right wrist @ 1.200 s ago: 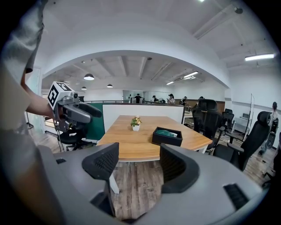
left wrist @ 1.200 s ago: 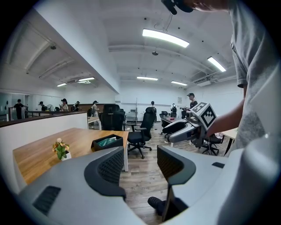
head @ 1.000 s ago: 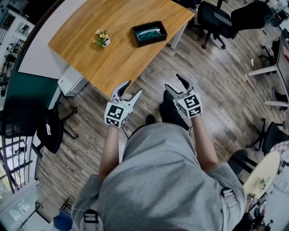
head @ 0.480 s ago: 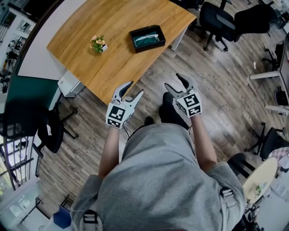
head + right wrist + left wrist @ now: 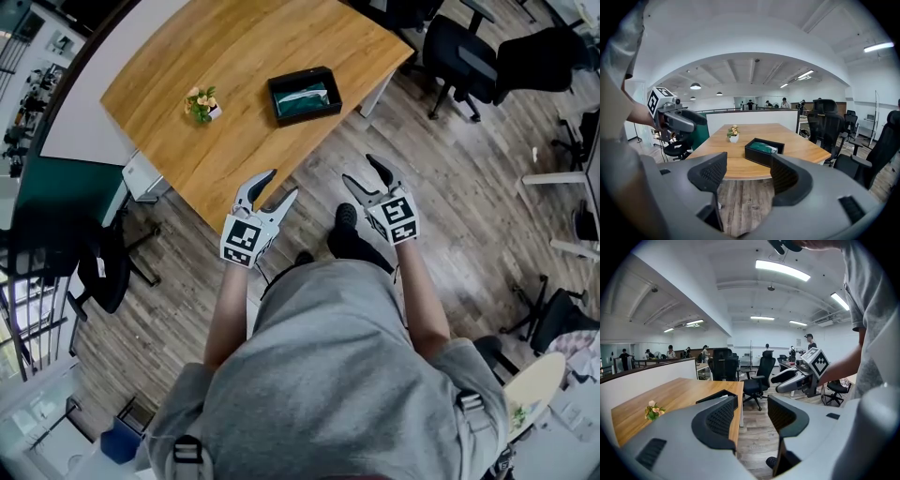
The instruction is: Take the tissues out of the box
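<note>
judging from the stretch of wooden floor [image 5: 314, 192] left between the person and the table [image 5: 234, 56], the approach is not finished and nothing has been reached for yet. the black box [image 5: 304, 95] is set open-topped on the table, near one edge, and the tissues [image 5: 307, 97] are seen inside it as a green and white pack. a small flower pot [image 5: 201, 103] is placed well apart from the box. the left gripper [image 5: 279, 184] and the right gripper [image 5: 361, 169] are carried side by side in front of the body and pointed towards the table, which is judged to keep both ready for the box. the fingers [image 5: 717, 420] of the left gripper are spread wide and nothing is held between them; only floor and the table's edge are seen through the gap. the fingers [image 5: 790, 180] of the right gripper are likewise parted wide and empty, and the box is framed just above their gap, well out of reach. compared with a second ago, the table and the box are found lower in the head view and nearer the grippers, so the person is judged to have moved closer. the spread of both pairs of fingers and the carrying pose are unchanged.
</note>
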A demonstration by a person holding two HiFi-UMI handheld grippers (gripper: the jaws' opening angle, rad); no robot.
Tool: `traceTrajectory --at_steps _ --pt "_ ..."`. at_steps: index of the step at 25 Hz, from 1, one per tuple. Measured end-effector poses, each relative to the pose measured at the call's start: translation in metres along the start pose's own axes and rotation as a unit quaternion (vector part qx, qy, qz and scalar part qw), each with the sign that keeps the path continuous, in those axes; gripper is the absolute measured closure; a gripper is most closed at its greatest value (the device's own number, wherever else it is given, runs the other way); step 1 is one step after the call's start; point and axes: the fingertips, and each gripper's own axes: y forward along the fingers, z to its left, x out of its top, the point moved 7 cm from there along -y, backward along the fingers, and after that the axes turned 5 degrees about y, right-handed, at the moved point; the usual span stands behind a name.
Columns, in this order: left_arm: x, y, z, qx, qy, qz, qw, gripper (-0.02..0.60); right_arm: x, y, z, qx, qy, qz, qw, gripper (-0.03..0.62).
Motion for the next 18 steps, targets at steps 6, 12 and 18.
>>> traceTrajectory --at_steps 6,12,18 --pt "0.018 0.036 0.001 0.009 0.005 0.008 0.9999 0.341 0.001 0.006 -0.037 0.014 0.003 0.011 1.0 0.296" --pt "0.035 0.07 0.004 0.025 0.007 0.003 0.9997 0.341 0.008 0.014 -0.078 0.028 -0.005 0.01 1.0 0.298" --pt "0.046 0.099 0.01 0.047 0.007 0.004 0.9989 0.342 0.02 0.025 -0.109 0.049 -0.012 0.009 0.999 0.299"
